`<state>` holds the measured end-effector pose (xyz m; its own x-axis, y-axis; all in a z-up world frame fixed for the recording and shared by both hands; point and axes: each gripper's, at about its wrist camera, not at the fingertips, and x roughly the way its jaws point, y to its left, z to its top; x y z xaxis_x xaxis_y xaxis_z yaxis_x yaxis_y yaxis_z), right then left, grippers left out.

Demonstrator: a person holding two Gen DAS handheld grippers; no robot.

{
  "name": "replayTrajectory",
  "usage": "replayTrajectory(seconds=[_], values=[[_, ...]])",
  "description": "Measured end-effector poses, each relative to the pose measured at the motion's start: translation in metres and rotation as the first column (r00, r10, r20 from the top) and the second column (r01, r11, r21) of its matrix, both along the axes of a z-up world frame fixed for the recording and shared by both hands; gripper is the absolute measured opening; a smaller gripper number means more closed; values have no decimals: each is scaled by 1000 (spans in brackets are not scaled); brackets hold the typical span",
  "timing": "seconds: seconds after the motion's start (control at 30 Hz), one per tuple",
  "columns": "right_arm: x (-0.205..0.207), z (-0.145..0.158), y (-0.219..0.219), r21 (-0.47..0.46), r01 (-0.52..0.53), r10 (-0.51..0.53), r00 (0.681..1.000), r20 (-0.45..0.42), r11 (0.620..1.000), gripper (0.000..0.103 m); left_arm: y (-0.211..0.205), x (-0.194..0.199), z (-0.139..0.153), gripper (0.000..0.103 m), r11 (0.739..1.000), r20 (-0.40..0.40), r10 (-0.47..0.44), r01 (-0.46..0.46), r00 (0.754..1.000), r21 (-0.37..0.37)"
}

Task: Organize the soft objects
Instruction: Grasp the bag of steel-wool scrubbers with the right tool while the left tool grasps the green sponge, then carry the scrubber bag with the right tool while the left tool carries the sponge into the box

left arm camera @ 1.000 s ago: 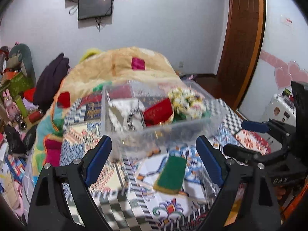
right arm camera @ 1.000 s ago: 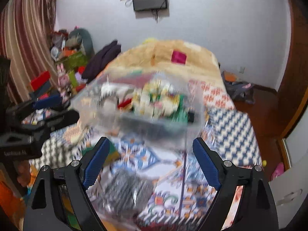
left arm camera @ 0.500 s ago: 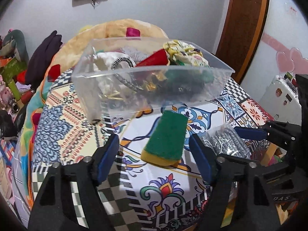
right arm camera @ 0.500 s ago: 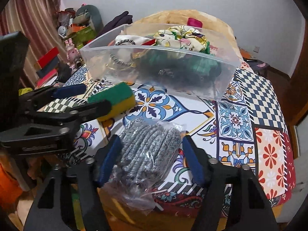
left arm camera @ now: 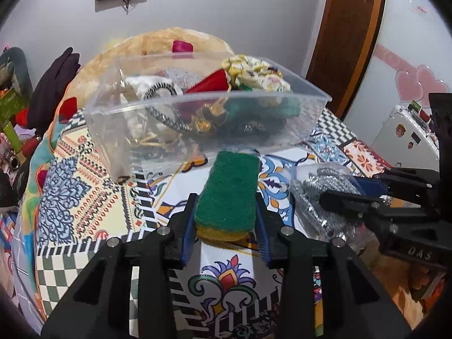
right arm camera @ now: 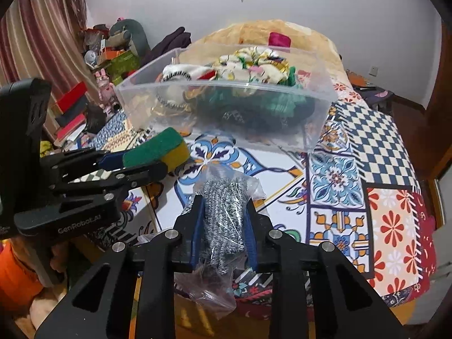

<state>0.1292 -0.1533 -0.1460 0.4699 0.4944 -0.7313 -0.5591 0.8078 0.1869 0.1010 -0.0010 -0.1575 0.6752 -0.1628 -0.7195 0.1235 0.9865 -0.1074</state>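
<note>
My left gripper [left arm camera: 226, 212] is shut on a green and yellow sponge [left arm camera: 228, 192], near the front of the patterned bed cover. The sponge also shows in the right wrist view [right arm camera: 158, 149]. My right gripper [right arm camera: 224, 217] is shut on a plastic bag of steel wool scrubbers [right arm camera: 223, 217], to the right of the sponge; the bag also shows in the left wrist view [left arm camera: 322, 195]. A clear plastic bin [left arm camera: 299, 121] holding scrunchies, cloths and cords stands just beyond both grippers [right arm camera: 135, 99].
The patterned bed cover [right arm camera: 375, 147] spreads right of the bin. A beige blanket heap [left arm camera: 158, 42] lies behind it. Clutter, boxes and toys [right arm camera: 110, 56] stand at the left. A brown door [left arm camera: 344, 34] and a white suitcase [left arm camera: 406, 135] are on the right.
Both grippers moved down and forward toward the bed, then closed: the left on the sponge, the right on the bag of steel wool.
</note>
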Motion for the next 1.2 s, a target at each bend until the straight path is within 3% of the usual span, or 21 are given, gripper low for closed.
replayTrajectory(seconds=[0.33, 0.6, 0.83, 1.2], values=[[13, 53, -17, 93, 54, -65, 991, 119, 994, 24, 13, -7, 55, 36, 998, 146, 33, -26, 989, -51], [44, 91, 7, 142, 72, -103, 969, 226, 987, 24, 26, 15, 90, 36, 994, 232, 91, -77, 968, -72], [71, 90, 35, 119, 84, -112, 961, 252, 989, 24, 39, 51, 79, 36, 988, 196, 143, -130, 970, -77], [100, 47, 55, 7, 95, -94, 978, 187, 995, 25, 37, 86, 42, 37, 992, 111, 124, -121, 986, -33]])
